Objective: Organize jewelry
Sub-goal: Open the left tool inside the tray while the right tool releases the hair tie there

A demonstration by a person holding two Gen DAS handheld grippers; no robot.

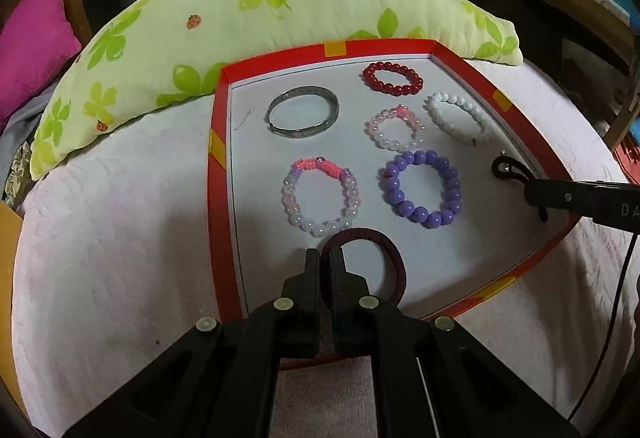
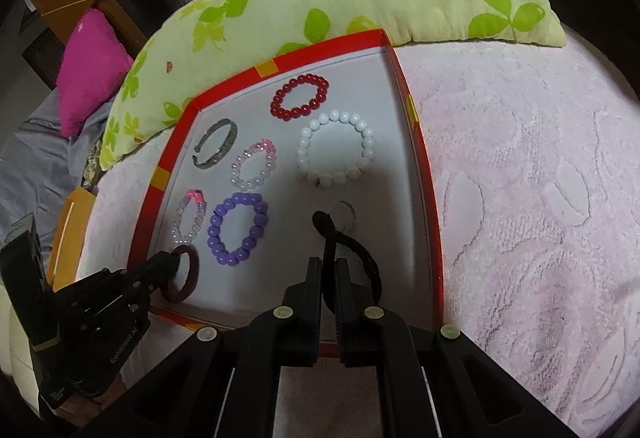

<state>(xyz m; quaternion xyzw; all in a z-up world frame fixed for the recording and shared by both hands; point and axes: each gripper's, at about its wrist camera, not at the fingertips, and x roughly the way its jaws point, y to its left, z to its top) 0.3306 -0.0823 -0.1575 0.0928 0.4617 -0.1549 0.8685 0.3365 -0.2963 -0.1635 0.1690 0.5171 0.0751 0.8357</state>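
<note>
We see left gripper (image 1: 325, 258) pinching maroon elastic hair tie (image 1: 394, 266), right gripper (image 2: 329, 266) pinching black cord loop (image 2: 326, 230), both over red-rimmed white tray (image 1: 218, 157).

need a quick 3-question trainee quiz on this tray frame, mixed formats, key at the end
1. True or false: the left gripper is shut on the maroon hair tie.
2. Which bracelet lies nearest the tray's far edge? A) purple bracelet B) red bracelet C) white bracelet
3. Fill in: the right gripper holds a ____ hair tie.

Key
1. True. Its fingers pinch the band at the tray's near edge.
2. B. It sits beyond the white one, close to the green pillow.
3. Black. Its loop trails down onto the tray floor.
</note>
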